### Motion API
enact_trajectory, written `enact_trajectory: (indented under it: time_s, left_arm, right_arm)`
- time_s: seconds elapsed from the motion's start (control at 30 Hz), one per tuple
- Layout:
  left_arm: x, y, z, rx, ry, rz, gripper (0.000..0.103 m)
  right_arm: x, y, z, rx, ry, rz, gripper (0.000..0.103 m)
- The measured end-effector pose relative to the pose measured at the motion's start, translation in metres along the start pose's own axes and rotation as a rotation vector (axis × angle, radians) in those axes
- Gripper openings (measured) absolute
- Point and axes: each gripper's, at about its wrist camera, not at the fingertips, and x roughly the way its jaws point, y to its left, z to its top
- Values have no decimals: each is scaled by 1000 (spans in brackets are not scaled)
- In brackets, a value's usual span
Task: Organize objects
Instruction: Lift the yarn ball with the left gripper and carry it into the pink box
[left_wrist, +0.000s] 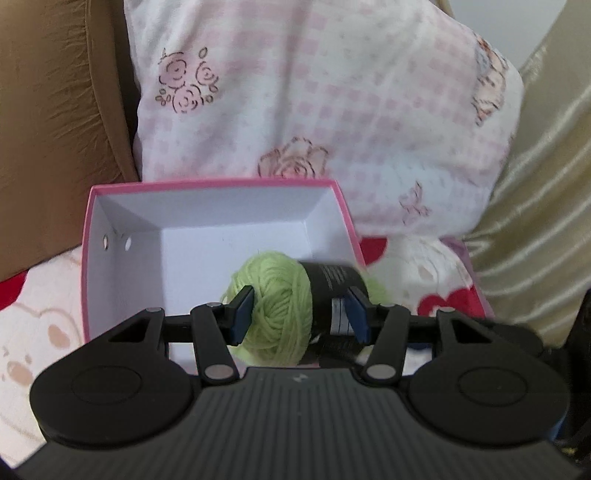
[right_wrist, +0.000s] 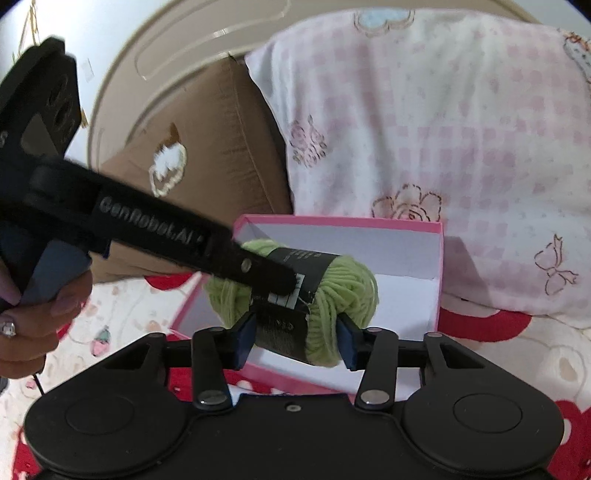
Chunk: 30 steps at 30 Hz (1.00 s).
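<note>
Gripping one green yarn ball between them, left claw and right claw.

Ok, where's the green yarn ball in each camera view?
Left wrist: green yarn ball sits low centre, between the left hand-held gripper fingers.
Right wrist: lower centre, between the right hand-held gripper fingers.
Shared landmark: pink box behind the yarn.

Above the open pink box, both the right hand-held gripper and the left hand-held gripper clamp the green yarn; pillow behind.
</note>
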Motion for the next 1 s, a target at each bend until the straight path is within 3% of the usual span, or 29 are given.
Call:
enact_trajectory:
  time_s: [0.07,0.43,0.57,0.63,0.87,1.0]
  left_arm:
    - [11,7,4,-9,-9,-10,50]
    - [91,46,6,-134,46,11,51]
    - [106,55,13,-164,18,14,51]
    - [113,58,21,-163,2,33,49]
    - [137,66,32,-211,28,-1,50]
    - [146,66,32,-232,3,5,50]
  right_arm:
    - [6,-8,-3,52,-11,19,43]
    - [79,-32,3,70,54,-93,41]
    - [98,-22,10,-42,98,-150,41]
    - [107,-25,16,-84,108,-124,41]
    - [134,-40,26,-157,165,-185,41]
    - [142,-35,25,-213,191,-241,39]
